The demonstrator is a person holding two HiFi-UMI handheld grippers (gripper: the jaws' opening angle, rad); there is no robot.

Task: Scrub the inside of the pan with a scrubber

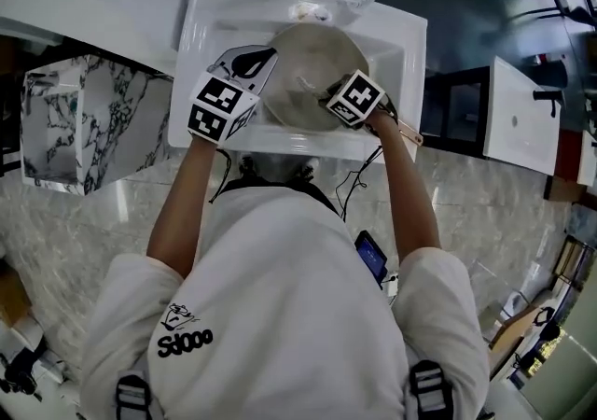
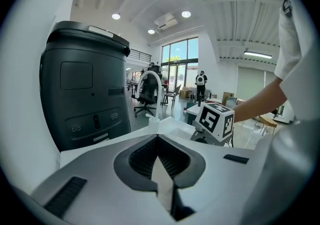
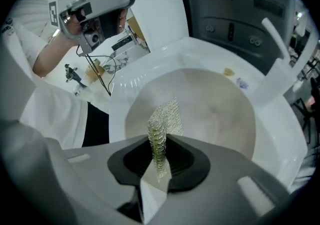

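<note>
Your right gripper pinches the mesh scrubber over the pan in the sink, but your left gripper, closed on nothing at the pan's 9 o'clock, steadies nothing, so hard rubbing may slide the pan.

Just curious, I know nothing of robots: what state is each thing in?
left gripper: shut, empty, held up
right gripper: shut on the scrubber
scrubber: pinched, over the pan's inside
pan: in the sink, open side up
tap: no water visible
</note>
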